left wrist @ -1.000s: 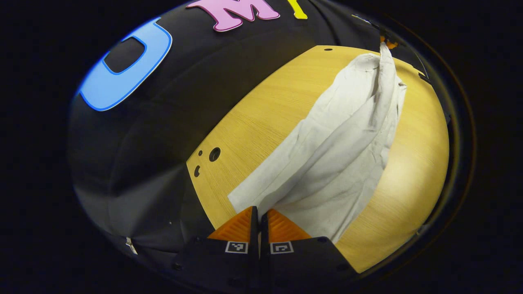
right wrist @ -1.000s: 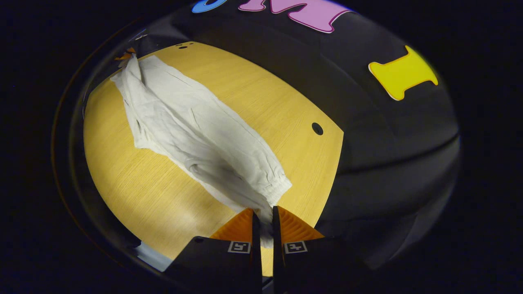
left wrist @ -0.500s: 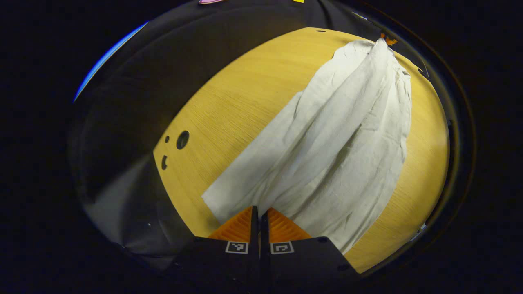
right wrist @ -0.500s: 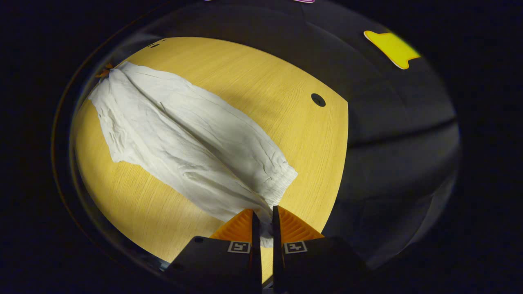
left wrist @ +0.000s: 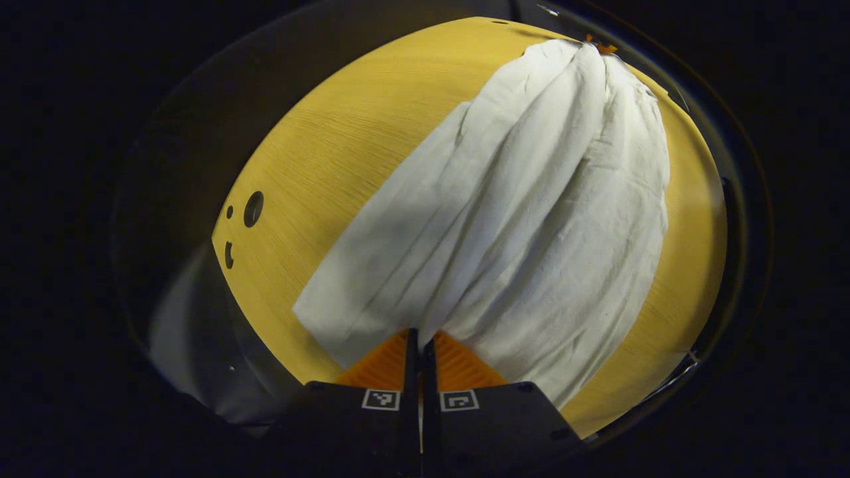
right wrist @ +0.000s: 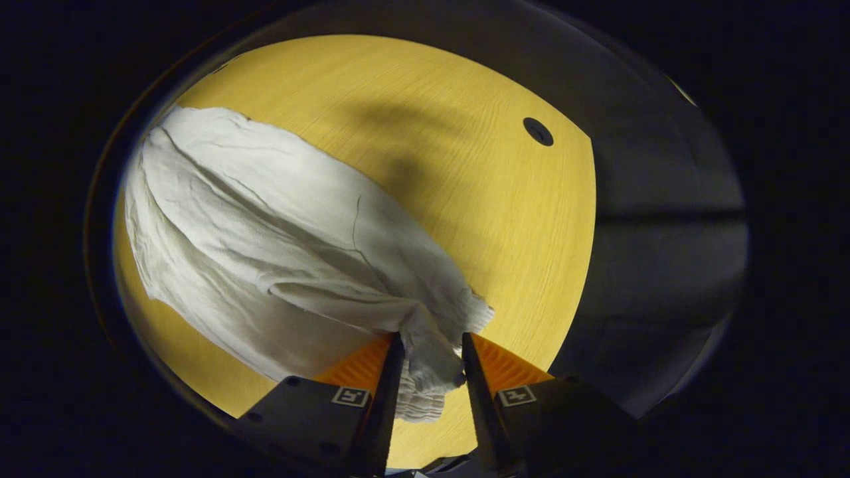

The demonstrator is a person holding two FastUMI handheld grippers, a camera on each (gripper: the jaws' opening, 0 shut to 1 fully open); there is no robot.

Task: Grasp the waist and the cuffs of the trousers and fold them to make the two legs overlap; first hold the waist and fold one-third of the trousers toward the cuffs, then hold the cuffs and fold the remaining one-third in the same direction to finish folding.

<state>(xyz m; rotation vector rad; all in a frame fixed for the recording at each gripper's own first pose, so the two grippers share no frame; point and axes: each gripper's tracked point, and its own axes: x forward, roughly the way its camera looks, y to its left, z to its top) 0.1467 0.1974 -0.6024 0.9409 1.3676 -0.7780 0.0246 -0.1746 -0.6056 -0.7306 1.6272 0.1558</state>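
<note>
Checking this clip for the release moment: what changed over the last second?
Both grippers came down toward the table, laying the trousers flatter. The right gripper has begun opening around the bunched waistband. The left gripper stays shut on the cuff end.

Your left gripper [left wrist: 418, 345] has two wedge-shaped, ribbed fingers on black blocky mounts, each mount carrying a small square black-and-white marker. Your right gripper [right wrist: 430, 352] is built the same: ribbed wedges, black mounts, one marker on each.
</note>
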